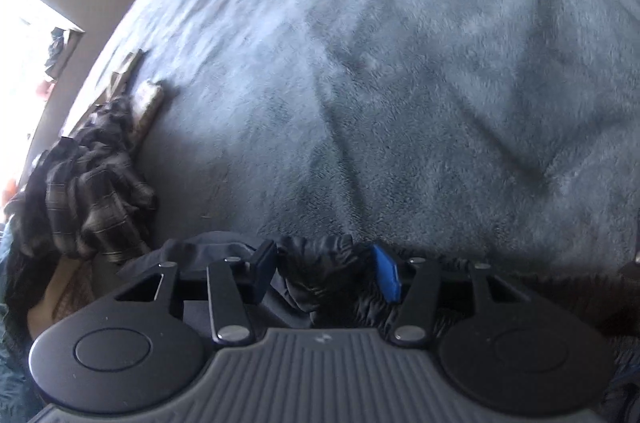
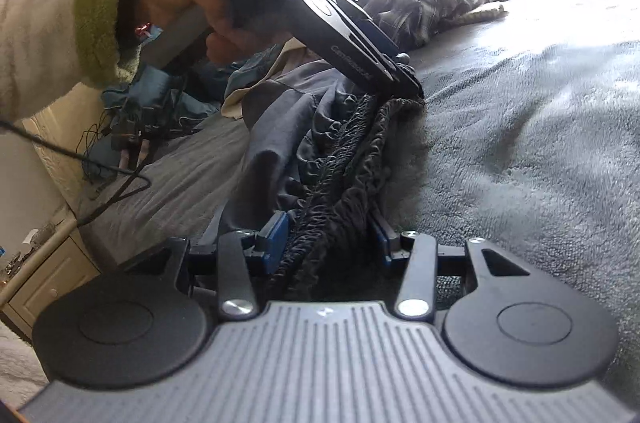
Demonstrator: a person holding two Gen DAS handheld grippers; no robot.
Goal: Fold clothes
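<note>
While sitting on the grey fleece blanket (image 1: 400, 63), dark plaid shirt (image 1: 92, 183) lying crumpled at far left of the left wrist view, well apart from the work. Left gripper (image 1: 326, 273) pointing steeply down, jaws standing roughly half open, straddling the gathered waistband of the black garment (image 1: 320, 275); pads near the fabric, pressing on it not clear from here. In the right wrist view: fuzzy green-cuffed sleeve (image 2: 96, 19) and hand (image 2: 192, 11) holding that left gripper (image 2: 404, 75) at the waistband's far end. Right gripper (image 2: 330, 239) nearest the lens, jaws partly open, elastic waistband (image 2: 332, 183) running between the blue pads, gap showing on both sides. Garment bunching along the blanket's near edge.
</note>
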